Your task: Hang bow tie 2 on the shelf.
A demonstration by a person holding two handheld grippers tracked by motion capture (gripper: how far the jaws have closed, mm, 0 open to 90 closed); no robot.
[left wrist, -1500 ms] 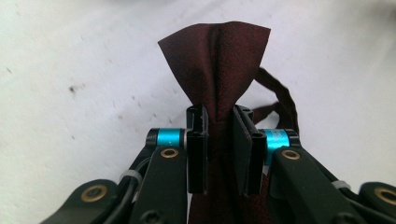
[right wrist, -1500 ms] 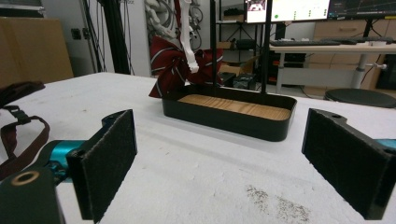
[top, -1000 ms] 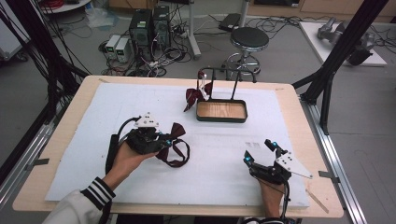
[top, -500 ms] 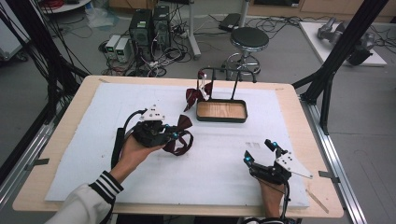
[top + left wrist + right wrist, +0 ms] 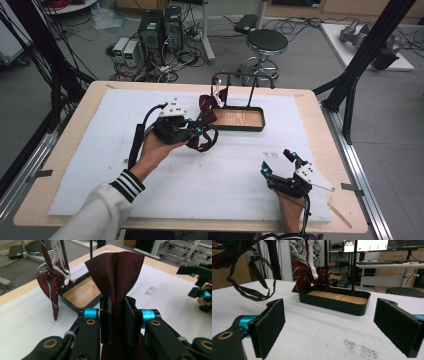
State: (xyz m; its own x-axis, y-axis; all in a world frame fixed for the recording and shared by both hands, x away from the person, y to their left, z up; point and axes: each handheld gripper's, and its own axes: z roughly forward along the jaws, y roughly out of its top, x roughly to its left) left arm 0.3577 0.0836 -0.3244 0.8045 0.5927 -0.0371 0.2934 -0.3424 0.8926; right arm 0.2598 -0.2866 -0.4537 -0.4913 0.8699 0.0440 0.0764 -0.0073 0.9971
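L gripper [image 5: 117,315] pinches dark red bow tie [image 5: 116,272], fanned end pointing 12 o'clock; high view shows its strap loop hanging. R gripper [image 5: 332,325] spread.

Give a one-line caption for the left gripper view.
Left gripper clamps a dark red bow tie, facing the black rack tray.

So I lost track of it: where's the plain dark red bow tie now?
The plain dark red bow tie is clamped in the left gripper, lifted above the table, just left of the black tray.

The left gripper [image 5: 197,131] is clamping its jaws shut above the table [image 5: 65,150]; the right gripper [image 5: 278,165] is resting there, jaws wide apart.
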